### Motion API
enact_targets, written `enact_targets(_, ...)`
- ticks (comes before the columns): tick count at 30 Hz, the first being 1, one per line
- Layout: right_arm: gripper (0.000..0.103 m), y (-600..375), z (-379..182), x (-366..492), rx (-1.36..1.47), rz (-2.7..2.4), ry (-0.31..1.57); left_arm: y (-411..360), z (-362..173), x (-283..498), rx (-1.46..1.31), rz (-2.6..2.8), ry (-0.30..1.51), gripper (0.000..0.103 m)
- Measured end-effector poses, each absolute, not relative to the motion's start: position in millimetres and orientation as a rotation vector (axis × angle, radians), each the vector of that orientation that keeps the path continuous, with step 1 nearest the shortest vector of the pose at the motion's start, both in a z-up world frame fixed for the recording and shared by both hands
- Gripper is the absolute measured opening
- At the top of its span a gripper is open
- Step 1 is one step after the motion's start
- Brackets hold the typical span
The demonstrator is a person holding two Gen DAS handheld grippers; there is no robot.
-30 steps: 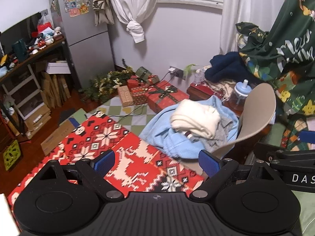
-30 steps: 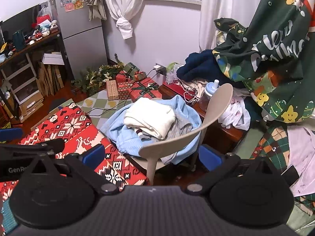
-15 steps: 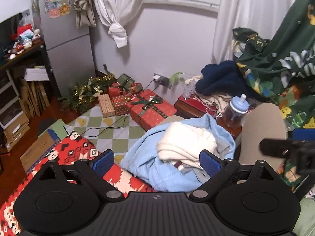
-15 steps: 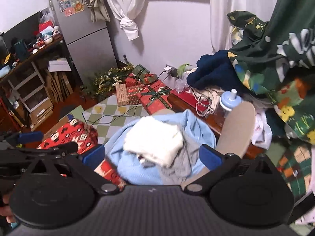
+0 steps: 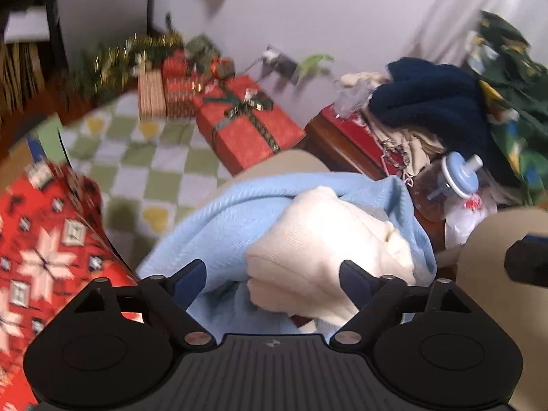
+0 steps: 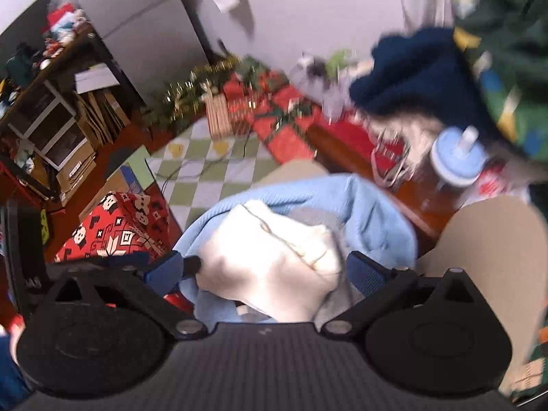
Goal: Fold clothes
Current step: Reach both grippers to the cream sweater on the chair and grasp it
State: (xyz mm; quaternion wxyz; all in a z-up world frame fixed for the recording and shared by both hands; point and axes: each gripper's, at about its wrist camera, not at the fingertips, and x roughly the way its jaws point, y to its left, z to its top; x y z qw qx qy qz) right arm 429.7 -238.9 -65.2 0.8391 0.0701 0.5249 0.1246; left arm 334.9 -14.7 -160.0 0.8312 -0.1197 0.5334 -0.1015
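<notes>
- Left claw (image 5: 272, 282) wide open, blue-padded fingers (image 5: 191, 279) spread either side of the clothes pile, gripping nothing; fingertips just above the fabric, contact can't be told.
- Right claw (image 6: 263, 270) also wide open, nothing held, pads straddling the same pile; its left pad (image 6: 164, 270) sits beside the other claw's black tip.
- In the left wrist view the right claw's dark tip (image 5: 527, 262) pokes in at the right edge, in front of the chair back.
- Clothes pile sits on the seat of a beige chair (image 5: 500, 239): cream knit garment (image 5: 318, 250) bunched on top, light blue garment (image 5: 219, 226) underneath and wrapped around it.
- Right wrist view shows the cream knit garment (image 6: 274, 267) centred between the fingers, the light blue garment (image 6: 373, 212) behind it, a grey garment (image 6: 342, 294) peeking out at the right.
- Chair back (image 6: 486, 253) rises to the right of the pile.
- Red patterned cloth (image 5: 44, 246) with snowflakes lies left of the chair.
- Green-white checkered rug (image 5: 154, 157) on the floor beyond, red gift box (image 5: 246, 130) with a dark ribbon on it, near the wall.
- Wooden side table (image 6: 346, 150) right of the boxes, a blue-lidded bottle (image 5: 459, 178) standing on it.
- Navy fluffy garment (image 5: 428, 99) heaped behind the bottle, green printed fabric (image 5: 513, 78) at far right.
- Both views motion-blurred, small details unreadable.
</notes>
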Motion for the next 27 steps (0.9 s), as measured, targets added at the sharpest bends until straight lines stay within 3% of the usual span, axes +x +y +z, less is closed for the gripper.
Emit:
enact_targets(5, 0.102, -216.8, -117.7, 479.7, 0.115, 0.223, 1.222, -15.0, -183.8, 343.7, -0.31, -0.265, 1.167, 0.079)
enact_targets(7, 0.097, -203.7, -138.3, 490.5, 0.062, 0.209, 1.247, -14.3, -192.3, 345.6, -0.325, -0.27, 1.177, 0.079)
enact_targets(9, 0.083, -194.7, -157.8, 497.1, 0.046, 0.208, 1.269, -12.0, -198.5, 347.0, -0.36, -0.285, 1.174, 0.078)
enact_targets(12, 0.065, -183.3, -180.2, 498.6, 0.039, 0.266, 1.284, -7.8, -204.6, 347.1, -0.431, -0.315, 1.16, 0.066)
enact_targets(16, 0.05, -167.4, -195.6, 490.8, -0.01, 0.329, 1.259, -6.8, -206.2, 343.3, -0.461, -0.312, 1.123, 0.052)
enact_targets(17, 0.039, -164.0, -195.1, 487.1, -0.016, 0.338, 1.247, -7.2, -205.4, 341.9, -0.456, -0.306, 1.108, 0.049)
enact_targets(18, 0.022, -160.7, -194.5, 483.3, -0.023, 0.346, 1.235, -7.6, -203.3, 340.2, -0.457, -0.302, 1.095, 0.042)
enact_targets(19, 0.016, -157.0, -193.2, 479.1, -0.032, 0.354, 1.223, -8.3, -200.3, 337.3, -0.451, -0.299, 1.082, 0.036)
enact_targets(24, 0.011, -134.7, -173.4, 450.2, -0.132, 0.368, 1.184, -5.3, -186.2, 318.4, -0.409, -0.287, 1.036, 0.022)
enact_targets(27, 0.01, -122.7, -151.6, 430.1, -0.132, 0.406, 1.153, 11.4, -174.1, 303.2, -0.439, -0.279, 1.017, 0.02)
